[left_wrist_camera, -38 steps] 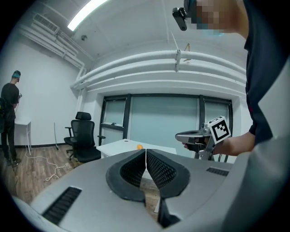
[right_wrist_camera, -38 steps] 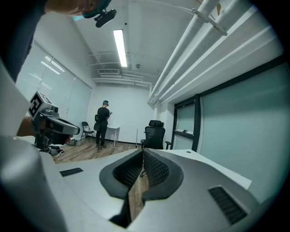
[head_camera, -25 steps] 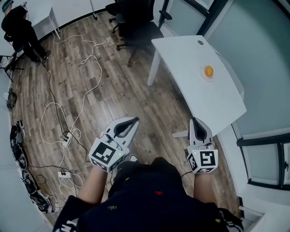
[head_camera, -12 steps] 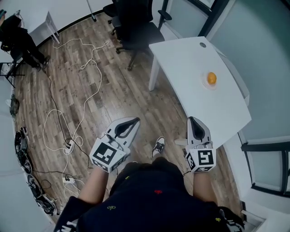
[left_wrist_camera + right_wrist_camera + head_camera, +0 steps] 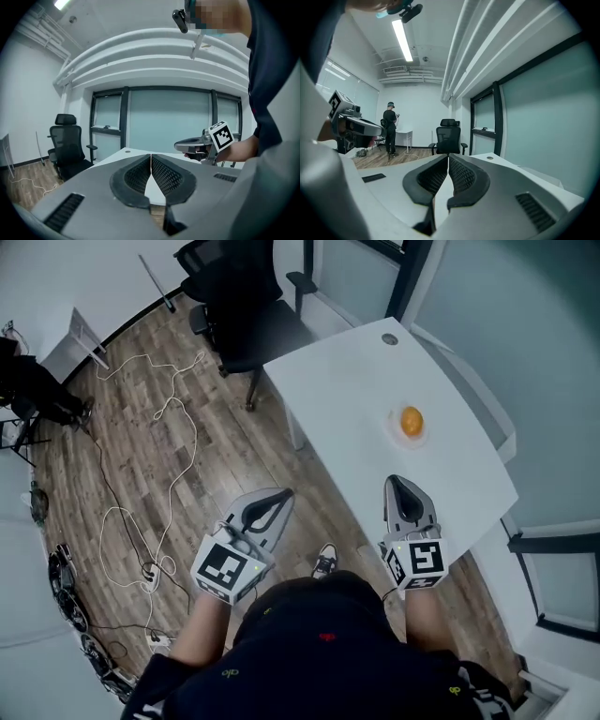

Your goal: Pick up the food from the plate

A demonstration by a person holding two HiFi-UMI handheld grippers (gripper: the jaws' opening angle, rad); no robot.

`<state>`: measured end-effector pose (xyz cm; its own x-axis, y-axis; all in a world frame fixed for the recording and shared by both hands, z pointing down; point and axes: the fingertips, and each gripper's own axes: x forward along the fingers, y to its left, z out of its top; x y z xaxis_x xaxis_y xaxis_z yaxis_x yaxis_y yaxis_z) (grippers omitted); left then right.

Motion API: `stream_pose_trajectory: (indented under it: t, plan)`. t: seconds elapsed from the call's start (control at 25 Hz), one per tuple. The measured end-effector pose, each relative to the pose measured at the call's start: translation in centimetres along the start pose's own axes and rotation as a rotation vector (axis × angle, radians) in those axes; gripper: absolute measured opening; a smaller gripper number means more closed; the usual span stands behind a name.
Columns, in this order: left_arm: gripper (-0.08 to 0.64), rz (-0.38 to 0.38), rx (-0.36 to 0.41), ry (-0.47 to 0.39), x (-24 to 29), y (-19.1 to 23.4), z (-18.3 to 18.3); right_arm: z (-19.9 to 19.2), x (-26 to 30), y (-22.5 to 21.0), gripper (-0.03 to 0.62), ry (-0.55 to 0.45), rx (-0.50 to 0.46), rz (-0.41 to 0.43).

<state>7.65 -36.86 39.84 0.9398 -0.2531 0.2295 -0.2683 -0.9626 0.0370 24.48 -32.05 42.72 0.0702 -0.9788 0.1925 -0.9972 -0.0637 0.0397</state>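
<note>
An orange round piece of food (image 5: 411,420) sits on a small white plate (image 5: 397,434) on the white table (image 5: 356,399), toward its right side. My right gripper (image 5: 397,486) is shut and empty, held over the table's near edge, well short of the plate. My left gripper (image 5: 281,495) is also shut with nothing in it, held over the wooden floor to the left of the table. In the left gripper view the jaws (image 5: 151,157) touch along their tips, with the table beyond. In the right gripper view the jaws (image 5: 448,158) are closed too; plate and food are hidden there.
A black office chair (image 5: 239,306) stands at the table's far left corner. White cables (image 5: 173,427) trail across the wooden floor, with cable bundles at the left edge. A person (image 5: 390,129) stands by a small white desk across the room. A glass wall (image 5: 525,343) runs behind the table.
The view has moved closer to the table: table, plate and food have shifted left and nearer. The right gripper now stands over the table's edge. Both grippers stay shut.
</note>
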Motion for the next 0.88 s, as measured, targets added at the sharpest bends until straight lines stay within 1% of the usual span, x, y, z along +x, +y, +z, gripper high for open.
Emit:
stream_pose_trajectory:
  t: [0.2,0.28,0.4,0.56,0.64,0.72,0.8,0.88]
  plan:
    - [0.023,-0.062,0.015,0.038,6.4,-1.2,1.0,-1.1,1.1,-6.4,0.025,0.003,0.044,-0.057]
    - [0.023,-0.094,0.030,0.052,8.3,-1.5,1.1,-1.7,1.1,-8.2,0.025,0.008,0.062,-0.085]
    - [0.023,-0.143,0.029,0.070,10.7,-2.2,1.4,-2.8,0.6,-10.2,0.025,0.025,0.083,-0.127]
    - [0.023,-0.241,0.046,0.072,13.9,-2.7,1.6,-3.2,0.1,-12.3,0.025,0.042,0.085,-0.195]
    - [0.023,-0.292,0.038,0.068,15.6,-2.5,1.6,-3.4,-0.1,-13.5,0.025,0.051,0.083,-0.241]
    - [0.023,-0.346,0.051,0.053,17.6,-2.0,1.6,-3.8,-0.2,-14.9,0.025,0.067,0.094,-0.298]
    - [0.023,-0.398,0.074,0.047,19.7,-1.4,1.7,-4.4,0.0,-15.9,0.025,0.100,0.098,-0.350]
    - [0.023,-0.447,0.113,0.059,21.7,-0.6,1.7,-5.3,1.1,-16.1,0.025,0.160,0.076,-0.374]
